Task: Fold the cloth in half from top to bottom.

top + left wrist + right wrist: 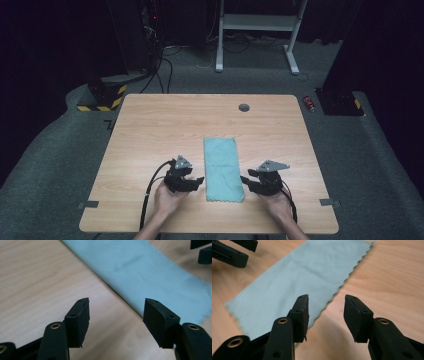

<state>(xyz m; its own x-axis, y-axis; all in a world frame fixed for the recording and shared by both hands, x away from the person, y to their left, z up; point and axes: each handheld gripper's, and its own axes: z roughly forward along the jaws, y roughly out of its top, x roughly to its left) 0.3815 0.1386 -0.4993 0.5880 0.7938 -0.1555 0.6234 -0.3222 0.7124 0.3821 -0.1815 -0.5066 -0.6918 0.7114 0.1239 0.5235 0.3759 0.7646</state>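
Cloth point(223, 169), a pale teal rectangle folded into a narrow strip, lies flat on the wooden surface point(150, 130) between the two tongs, its long sides running away from the person. The left tongs point(192, 181) sit just beside its left long edge near the close end, jaws spread wide with nothing between them; in the left gripper view that edge runs just ahead of the right-hand pad point(157, 320). The right tongs point(246, 178) sit just beside the right, zigzag-cut edge, jaws parted and empty; in the right gripper view that edge passes under the left-hand pad point(301, 315).

The step looks like taking hold of the near corners. To do it well, each pair of tongs should come in low, slide one pad under the edge, and pinch all layers together at matching points, so the strip lifts evenly without unfolding.
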